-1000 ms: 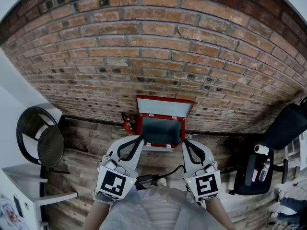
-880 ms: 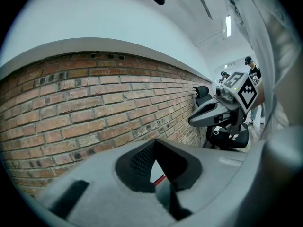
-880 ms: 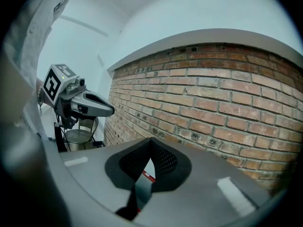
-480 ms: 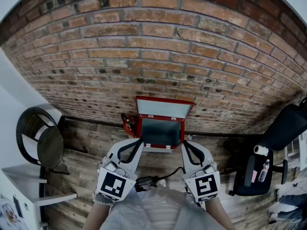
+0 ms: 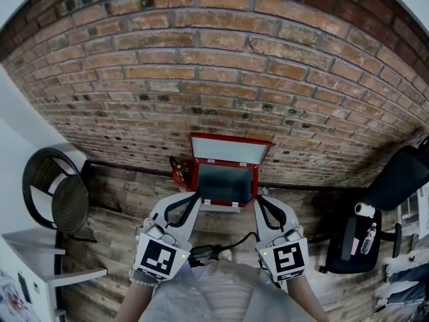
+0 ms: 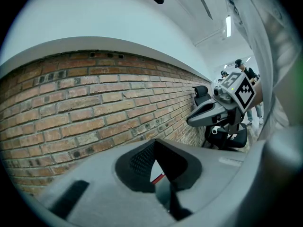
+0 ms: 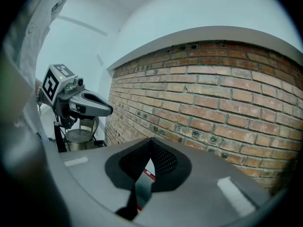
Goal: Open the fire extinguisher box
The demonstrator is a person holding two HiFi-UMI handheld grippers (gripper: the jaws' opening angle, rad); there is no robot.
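The red fire extinguisher box (image 5: 226, 183) stands on the wooden floor against the brick wall. Its lid (image 5: 230, 150) is swung up and leans on the bricks, and the dark inside shows. A red extinguisher (image 5: 179, 173) stands just left of the box. My left gripper (image 5: 194, 196) and right gripper (image 5: 259, 200) hover side by side just short of the box's front edge, both shut and holding nothing. In the left gripper view the left gripper (image 6: 155, 143) has its tips together, with the right gripper (image 6: 213, 111) beside it. The right gripper (image 7: 150, 141) is likewise closed in its own view.
A round black chair (image 5: 57, 193) and a white shelf (image 5: 47, 250) stand at the left. A black office chair (image 5: 355, 243) with a bottle on it is at the right. A black cable (image 5: 224, 245) runs between my grippers. People stand far off (image 6: 246, 74).
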